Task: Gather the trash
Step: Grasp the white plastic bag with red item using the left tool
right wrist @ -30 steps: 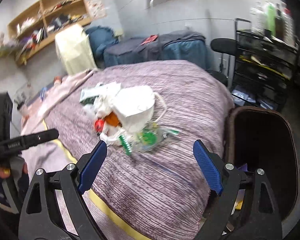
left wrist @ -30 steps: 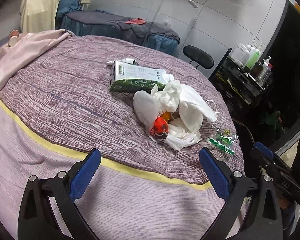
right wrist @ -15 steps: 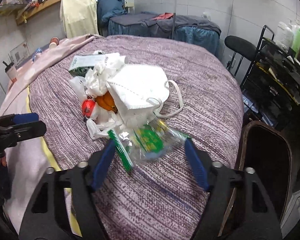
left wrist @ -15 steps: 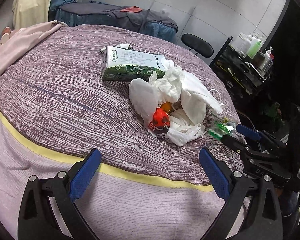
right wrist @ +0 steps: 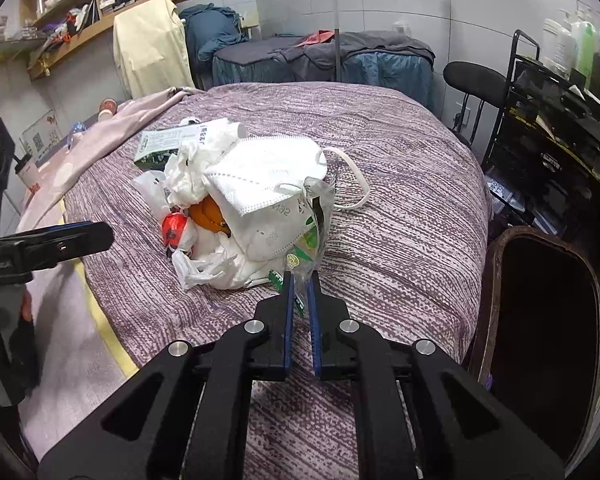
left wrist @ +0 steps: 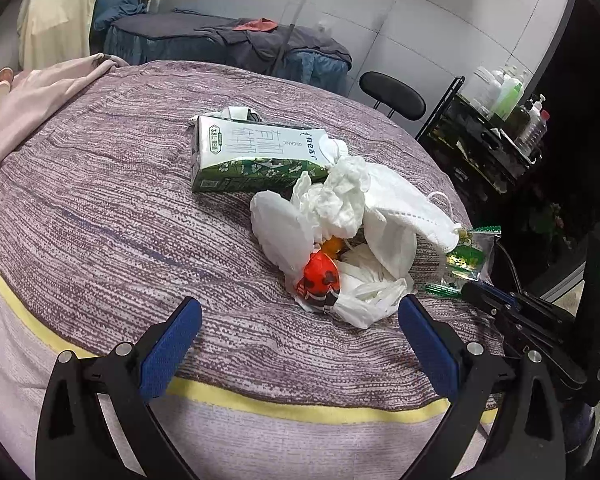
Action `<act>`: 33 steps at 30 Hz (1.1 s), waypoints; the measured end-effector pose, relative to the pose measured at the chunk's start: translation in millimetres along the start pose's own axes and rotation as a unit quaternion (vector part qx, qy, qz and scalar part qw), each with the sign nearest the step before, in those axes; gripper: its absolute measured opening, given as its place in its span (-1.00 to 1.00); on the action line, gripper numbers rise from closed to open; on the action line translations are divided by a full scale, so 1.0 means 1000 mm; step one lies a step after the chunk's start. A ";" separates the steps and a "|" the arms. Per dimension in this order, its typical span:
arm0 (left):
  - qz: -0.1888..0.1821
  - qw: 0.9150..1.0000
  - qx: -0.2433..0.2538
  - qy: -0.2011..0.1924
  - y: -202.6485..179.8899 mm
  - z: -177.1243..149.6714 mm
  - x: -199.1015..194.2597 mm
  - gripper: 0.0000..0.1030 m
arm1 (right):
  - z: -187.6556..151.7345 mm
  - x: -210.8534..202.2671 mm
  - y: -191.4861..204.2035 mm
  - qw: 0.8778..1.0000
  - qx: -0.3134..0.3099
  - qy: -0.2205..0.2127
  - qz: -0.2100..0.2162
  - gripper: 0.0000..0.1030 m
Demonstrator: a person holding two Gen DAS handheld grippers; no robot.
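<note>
Hiding wrapper's (right wrist: 310, 240) lower edge: right hand-held gripper (right wrist: 299, 280) clamped.

bed (left wrist: 100, 208) | purple cover | on it: milk carton (left wrist: 256, 152), trash pile (left wrist: 340, 240)

Heaped trash (left wrist: 340, 240): carton, mask, bags, green-printed wrapper (right wrist: 308, 236)

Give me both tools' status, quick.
Left tool: open, empty.
Right tool: just closed, pinching the clear green-printed wrapper.
</note>
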State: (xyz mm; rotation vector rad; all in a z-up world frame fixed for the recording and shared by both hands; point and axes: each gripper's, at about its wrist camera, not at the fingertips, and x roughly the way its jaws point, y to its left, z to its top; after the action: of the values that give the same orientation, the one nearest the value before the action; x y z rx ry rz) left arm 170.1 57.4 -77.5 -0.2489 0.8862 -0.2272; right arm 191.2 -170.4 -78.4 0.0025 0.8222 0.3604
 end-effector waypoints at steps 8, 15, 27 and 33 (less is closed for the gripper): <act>0.000 0.999 0.039 -0.003 -0.020 0.027 0.019 0.74 | -0.008 -0.028 -0.004 0.999 0.024 -0.026 0.012 -0.87; 0.016 0.997 0.074 -0.001 -0.035 0.050 0.047 0.48 | -0.015 -0.041 -0.011 0.998 0.038 -0.037 0.016 -0.88; 0.007 0.997 0.080 -0.016 -0.033 0.048 0.041 -0.69 | -0.026 -0.047 -0.025 0.997 0.064 -0.041 0.018 -0.88; -0.007 0.997 0.060 -0.054 -0.027 0.045 0.007 -0.77 | -0.030 -0.054 -0.030 0.996 0.071 -0.049 0.021 -0.88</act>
State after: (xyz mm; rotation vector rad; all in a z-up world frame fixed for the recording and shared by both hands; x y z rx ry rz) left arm 207.0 35.4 -46.8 -0.1545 0.7613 -0.2769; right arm 145.4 -219.6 -65.1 0.1694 0.7499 0.3385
